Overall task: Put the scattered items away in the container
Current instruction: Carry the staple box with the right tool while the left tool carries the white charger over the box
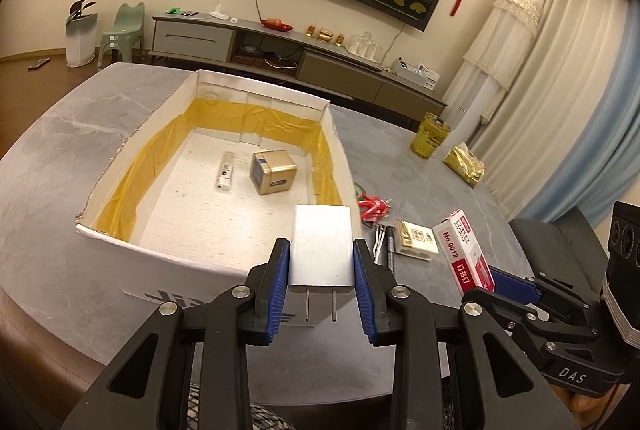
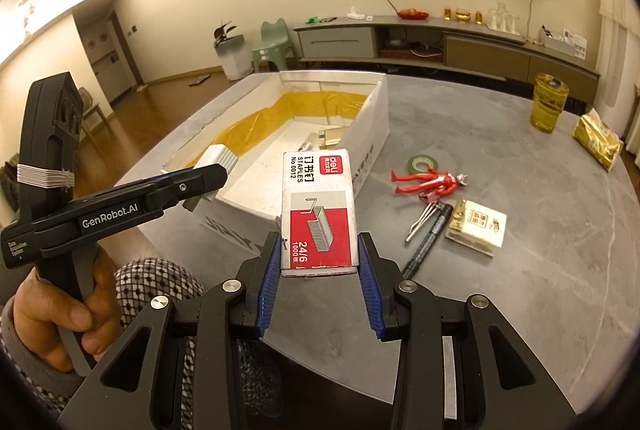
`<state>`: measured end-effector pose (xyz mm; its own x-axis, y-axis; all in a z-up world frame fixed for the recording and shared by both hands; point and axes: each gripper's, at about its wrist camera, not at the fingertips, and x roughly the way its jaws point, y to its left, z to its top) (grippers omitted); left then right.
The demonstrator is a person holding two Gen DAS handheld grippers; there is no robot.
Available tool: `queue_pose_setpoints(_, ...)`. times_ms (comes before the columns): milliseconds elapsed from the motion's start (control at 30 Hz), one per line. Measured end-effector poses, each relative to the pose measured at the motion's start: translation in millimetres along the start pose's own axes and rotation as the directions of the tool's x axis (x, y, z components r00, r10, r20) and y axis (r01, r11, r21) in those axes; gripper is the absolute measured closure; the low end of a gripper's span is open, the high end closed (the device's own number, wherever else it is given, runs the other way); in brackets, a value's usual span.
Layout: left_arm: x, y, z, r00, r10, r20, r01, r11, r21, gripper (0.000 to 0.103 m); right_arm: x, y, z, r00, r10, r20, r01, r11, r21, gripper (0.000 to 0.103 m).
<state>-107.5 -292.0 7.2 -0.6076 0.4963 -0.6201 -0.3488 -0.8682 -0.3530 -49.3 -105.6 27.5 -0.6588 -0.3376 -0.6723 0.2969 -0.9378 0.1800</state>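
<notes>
The white cardboard box (image 1: 120, 236), lined with yellow film, is the landmark; a gold cube (image 1: 273, 172) and a small silver device (image 1: 225, 171) already lie on its floor. Just above its near wall, the left gripper (image 1: 321, 272) pinches a white plug adapter (image 1: 322, 246) by its two flat sides, prongs pointing back toward the camera. Near the box's right corner, the right gripper (image 2: 319, 262) holds a staple box (image 2: 317, 208) between its blue pads (image 2: 270, 272), gripping only its lower end.

The adapter's smooth faces could slip if the squeeze eases before it clears the wall, dropping it outside. The staple box, held low, may pivot or crush. Both grippers converge on the same corner and could knock together.

Right of the box, on the grey table (image 2: 540, 270), wait a red figure (image 2: 428, 182), tape roll (image 2: 421, 163), marker (image 2: 430, 239), tweezers (image 2: 420, 220) and a small cream packet (image 2: 478, 226).
</notes>
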Motion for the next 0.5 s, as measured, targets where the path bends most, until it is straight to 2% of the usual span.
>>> queue_pose_setpoints(500, 3, 29, 23, 1.0, 0.03, 0.008, -0.03, 0.999, -0.012, 0.071, 21, 17, 28, 1.0, 0.019, -0.01, -0.019, 0.998, -0.058, 0.064)
